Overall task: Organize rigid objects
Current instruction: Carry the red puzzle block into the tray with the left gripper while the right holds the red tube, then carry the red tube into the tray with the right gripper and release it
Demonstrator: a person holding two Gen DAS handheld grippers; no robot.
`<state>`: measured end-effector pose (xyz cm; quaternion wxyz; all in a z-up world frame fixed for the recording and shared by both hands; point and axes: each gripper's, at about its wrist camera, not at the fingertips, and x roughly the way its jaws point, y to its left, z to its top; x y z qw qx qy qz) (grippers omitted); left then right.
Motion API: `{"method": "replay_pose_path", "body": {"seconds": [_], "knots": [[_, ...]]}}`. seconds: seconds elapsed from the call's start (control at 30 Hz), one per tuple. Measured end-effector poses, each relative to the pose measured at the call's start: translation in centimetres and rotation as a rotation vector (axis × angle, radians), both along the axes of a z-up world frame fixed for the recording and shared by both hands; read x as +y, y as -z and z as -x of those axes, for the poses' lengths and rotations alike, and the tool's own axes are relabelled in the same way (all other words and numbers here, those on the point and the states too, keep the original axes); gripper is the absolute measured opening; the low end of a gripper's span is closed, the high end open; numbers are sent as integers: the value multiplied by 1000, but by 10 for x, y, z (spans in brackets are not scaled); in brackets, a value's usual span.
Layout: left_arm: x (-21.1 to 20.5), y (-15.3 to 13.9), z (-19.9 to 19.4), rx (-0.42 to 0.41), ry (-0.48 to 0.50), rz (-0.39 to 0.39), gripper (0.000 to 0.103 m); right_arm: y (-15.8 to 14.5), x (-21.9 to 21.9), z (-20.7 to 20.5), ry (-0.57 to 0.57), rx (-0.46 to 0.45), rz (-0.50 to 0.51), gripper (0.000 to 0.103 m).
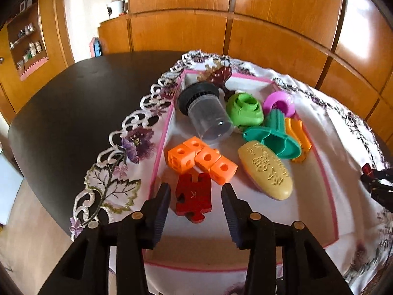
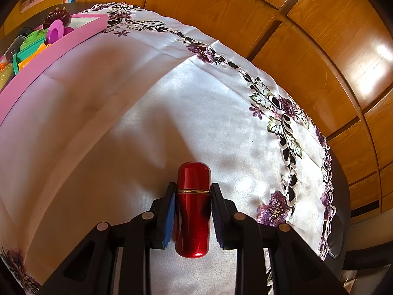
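Note:
A pink-rimmed white tray point(image 1: 329, 184) holds several toys: a red puzzle piece point(image 1: 194, 196), orange linked cubes point(image 1: 201, 158), a clear jar with a black lid point(image 1: 205, 109), a yellow embossed oval point(image 1: 266, 169), and green point(image 1: 245, 109), teal point(image 1: 272, 136) and purple point(image 1: 280, 103) moulds. My left gripper point(image 1: 195, 193) is open above the tray, its fingers either side of the red puzzle piece without gripping it. My right gripper point(image 2: 193, 191) is shut on a shiny red capsule-shaped tube point(image 2: 193, 209), held over the white cloth to the right of the tray point(image 2: 49, 49).
A white embroidered tablecloth point(image 2: 172, 98) with purple flowers covers part of a dark round table point(image 1: 73, 103). Wooden cabinet panels point(image 1: 270, 24) stand behind. The right gripper shows at the right edge of the left wrist view point(image 1: 378, 184).

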<state>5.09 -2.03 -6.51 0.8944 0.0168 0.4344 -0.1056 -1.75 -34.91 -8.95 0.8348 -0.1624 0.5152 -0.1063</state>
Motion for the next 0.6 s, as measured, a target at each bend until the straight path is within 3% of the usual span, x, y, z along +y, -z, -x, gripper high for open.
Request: {"method": "replay_pose_path", "body": {"seconds": [0.6], "knots": [[-14, -43, 25, -114, 25, 5, 46, 0, -2, 0, 13, -1, -12, 26]]}}
